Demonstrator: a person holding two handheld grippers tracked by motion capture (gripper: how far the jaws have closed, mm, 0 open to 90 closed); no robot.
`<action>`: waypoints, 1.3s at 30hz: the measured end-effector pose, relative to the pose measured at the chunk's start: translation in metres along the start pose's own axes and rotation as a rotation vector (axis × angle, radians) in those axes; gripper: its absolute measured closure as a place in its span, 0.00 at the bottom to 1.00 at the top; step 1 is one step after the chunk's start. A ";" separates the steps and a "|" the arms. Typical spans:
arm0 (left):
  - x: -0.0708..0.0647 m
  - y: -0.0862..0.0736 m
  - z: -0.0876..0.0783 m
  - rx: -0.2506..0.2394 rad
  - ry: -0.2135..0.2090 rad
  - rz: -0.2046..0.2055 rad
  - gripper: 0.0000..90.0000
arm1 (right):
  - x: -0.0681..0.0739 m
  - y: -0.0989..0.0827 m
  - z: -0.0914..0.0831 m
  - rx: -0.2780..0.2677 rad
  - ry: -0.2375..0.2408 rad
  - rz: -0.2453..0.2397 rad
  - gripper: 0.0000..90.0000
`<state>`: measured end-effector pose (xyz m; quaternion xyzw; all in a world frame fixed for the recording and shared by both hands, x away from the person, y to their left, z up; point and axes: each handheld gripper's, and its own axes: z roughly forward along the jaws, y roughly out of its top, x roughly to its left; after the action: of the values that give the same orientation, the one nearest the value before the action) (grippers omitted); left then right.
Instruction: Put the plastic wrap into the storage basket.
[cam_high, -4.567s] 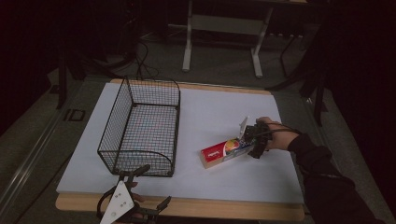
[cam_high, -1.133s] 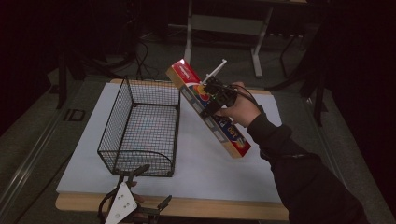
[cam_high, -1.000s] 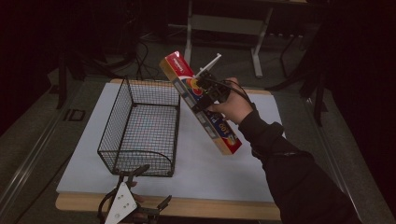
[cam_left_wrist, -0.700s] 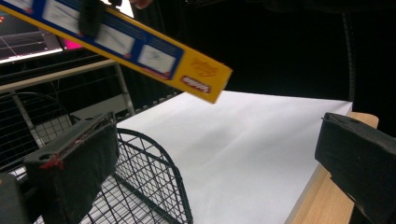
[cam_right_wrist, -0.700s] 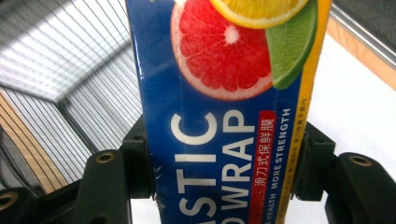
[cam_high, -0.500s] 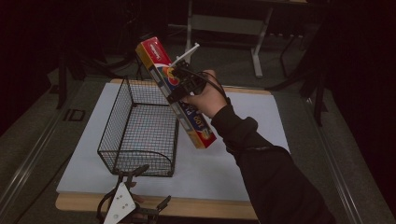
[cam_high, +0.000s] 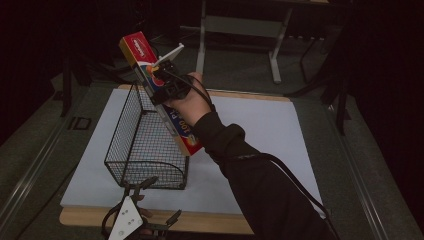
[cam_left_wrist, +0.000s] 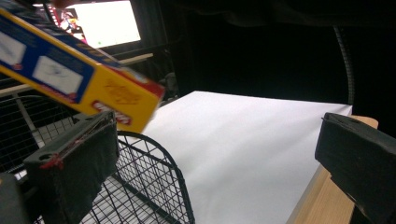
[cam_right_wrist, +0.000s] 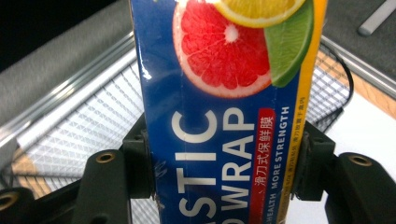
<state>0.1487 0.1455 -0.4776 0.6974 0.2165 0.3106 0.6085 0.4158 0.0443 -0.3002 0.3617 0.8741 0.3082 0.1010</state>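
A: What is held by the right hand-held gripper (cam_high: 167, 87)?

B: A long plastic wrap box (cam_high: 162, 97) is clamped across its width between the two jaws, as is seen in the right gripper view, where the blue face with the citrus picture (cam_right_wrist: 233, 46) is pressed on both sides. In the high view the box is held in the air, tilted, with its red end up and away and its lower end near the sleeve (cam_high: 240, 160).

A: Where is it placed relative to the wire basket (cam_high: 145, 145)?

B: It is held above the basket's right rim. The basket is set on the white sheet (cam_high: 260, 130) that is laid over the tabletop (cam_high: 210, 222).

A: And the left hand-held gripper (cam_high: 142, 220)?

B: It is found at the near edge of the tabletop, just before the basket's near end. Its jaws are spread wide apart and nothing is gripped between them; in the left gripper view the basket's curved rim (cam_left_wrist: 173, 163) and the yellow end of the box (cam_left_wrist: 121, 98) are seen past them.
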 end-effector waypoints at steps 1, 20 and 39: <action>0.000 0.000 0.000 -0.001 -0.002 -0.001 0.00 | 0.003 0.002 0.002 -0.014 -0.003 0.009 0.43; -0.002 0.000 -0.001 0.000 -0.020 0.006 0.00 | 0.027 -0.025 0.075 -0.009 0.009 0.116 0.43; -0.002 0.000 0.000 0.003 -0.026 0.009 0.00 | 0.016 -0.053 0.120 0.044 -0.060 0.210 0.43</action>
<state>0.1472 0.1441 -0.4778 0.7031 0.2059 0.3040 0.6089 0.4221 0.0822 -0.4271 0.4626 0.8344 0.2870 0.0865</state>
